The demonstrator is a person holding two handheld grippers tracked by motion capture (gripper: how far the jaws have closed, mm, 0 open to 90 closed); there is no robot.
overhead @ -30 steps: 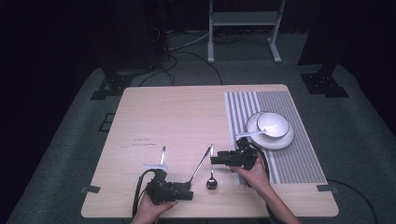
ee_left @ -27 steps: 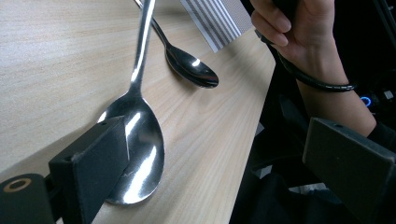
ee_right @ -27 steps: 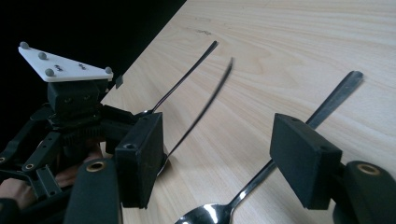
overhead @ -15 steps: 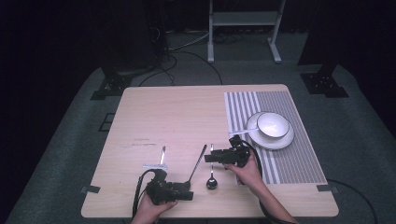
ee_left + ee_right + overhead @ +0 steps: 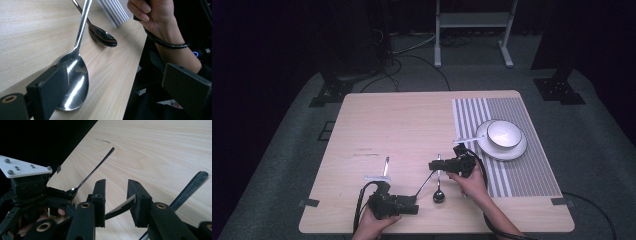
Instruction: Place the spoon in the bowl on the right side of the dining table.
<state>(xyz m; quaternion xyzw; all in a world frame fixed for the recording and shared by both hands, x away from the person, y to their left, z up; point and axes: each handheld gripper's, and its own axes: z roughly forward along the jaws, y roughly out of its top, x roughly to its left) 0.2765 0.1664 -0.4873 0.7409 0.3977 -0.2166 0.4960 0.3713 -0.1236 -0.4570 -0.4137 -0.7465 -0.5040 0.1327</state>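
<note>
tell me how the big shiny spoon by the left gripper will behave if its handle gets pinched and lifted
The spoon looks like polished metal, so probably stiff but slippery. Its broad bowl likely outweighs the thin handle, so it may swivel bowl-down between the jaws of the left gripper.

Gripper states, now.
Left gripper: open, spoon beside one jaw.
Right gripper: open, dark handle between jaws, not clamped.
</note>
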